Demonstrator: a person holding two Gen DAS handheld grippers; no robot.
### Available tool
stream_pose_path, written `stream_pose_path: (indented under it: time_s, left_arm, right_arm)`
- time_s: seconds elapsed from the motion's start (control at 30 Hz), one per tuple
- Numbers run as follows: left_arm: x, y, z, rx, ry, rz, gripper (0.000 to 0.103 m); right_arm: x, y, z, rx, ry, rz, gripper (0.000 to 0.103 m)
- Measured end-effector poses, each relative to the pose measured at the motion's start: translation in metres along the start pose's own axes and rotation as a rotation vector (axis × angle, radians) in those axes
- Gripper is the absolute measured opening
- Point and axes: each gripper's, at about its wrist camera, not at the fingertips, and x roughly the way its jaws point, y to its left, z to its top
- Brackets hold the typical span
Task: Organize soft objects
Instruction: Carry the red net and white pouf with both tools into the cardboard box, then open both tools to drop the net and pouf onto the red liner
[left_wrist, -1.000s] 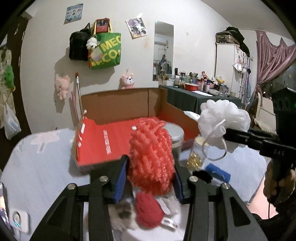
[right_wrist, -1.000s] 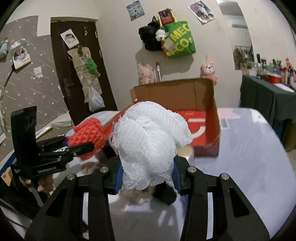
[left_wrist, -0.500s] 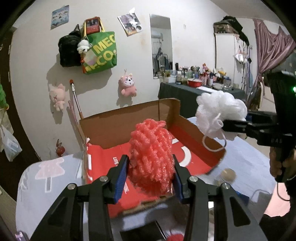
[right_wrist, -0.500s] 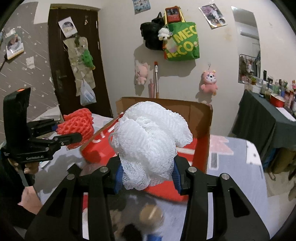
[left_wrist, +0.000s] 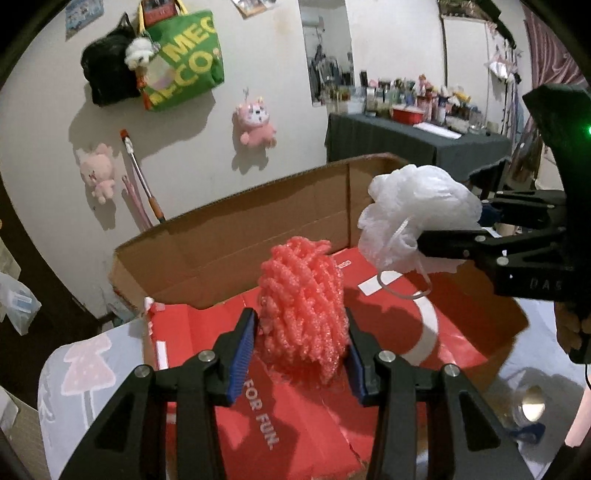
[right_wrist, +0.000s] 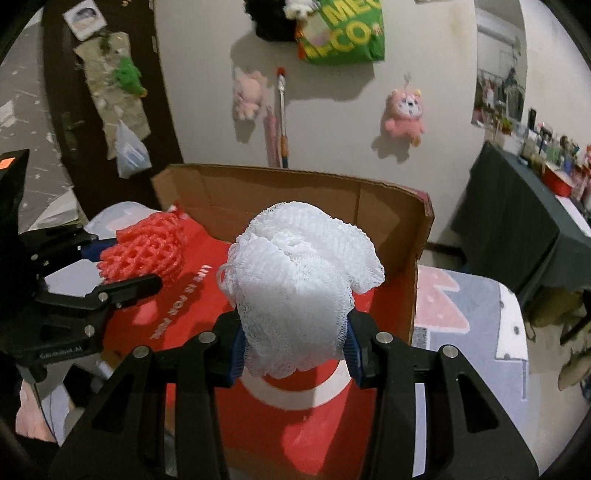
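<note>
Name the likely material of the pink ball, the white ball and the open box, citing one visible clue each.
Pink ball: likely foam netting; thick, matte, open lattice strands.
White ball: likely nylon mesh; fine gathered net, cord loop.
Open box: corrugated cardboard; brown matte walls, creased folds, printed red inside.

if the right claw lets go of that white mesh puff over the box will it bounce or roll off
Probably neither. The white mesh puff looks like bunched netting, likely very light and squashy; it bulges around the right claw, so it should land softly. Its ruffled surface should resist rolling, and the box walls would likely stop it. Its cord loop might snag.
</note>
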Motion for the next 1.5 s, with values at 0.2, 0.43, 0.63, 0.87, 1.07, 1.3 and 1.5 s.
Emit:
stream_pose_path:
  time_s: [0.2,0.43,0.63,0.87,1.07,1.3,1.5]
  left_arm:
    - [0.040,0.006,0.010,0.000,0.068,0.020,0.047]
    - [0.072,0.006,0.016,0.022,0.117,0.033,0.047]
    - [0.092,0.009,0.011,0.034,0.155,0.037,0.048]
    - [0.113,0.008,-0.001,0.034,0.205,0.032,0.050]
    - [0.115,0.008,-0.006,0.034,0.210,0.031,0.052]
    - [0.116,0.012,-0.007,0.014,0.212,0.015,0.054]
    - [0.120,0.024,-0.003,-0.007,0.210,-0.001,0.059]
  right_arm:
    - [0.039,-0.003,0.012,0.019,0.079,-0.034,0.041]
    - [0.086,-0.003,0.023,0.038,0.176,-0.042,0.041]
    - [0.112,-0.005,0.021,0.049,0.221,-0.051,0.041]
    - [0.131,-0.005,0.007,0.053,0.279,-0.032,0.045]
    - [0.127,-0.006,0.009,0.045,0.280,-0.030,0.048]
    - [0.130,-0.009,0.011,0.049,0.280,-0.030,0.053]
    - [0.130,-0.014,0.012,0.057,0.281,-0.024,0.058]
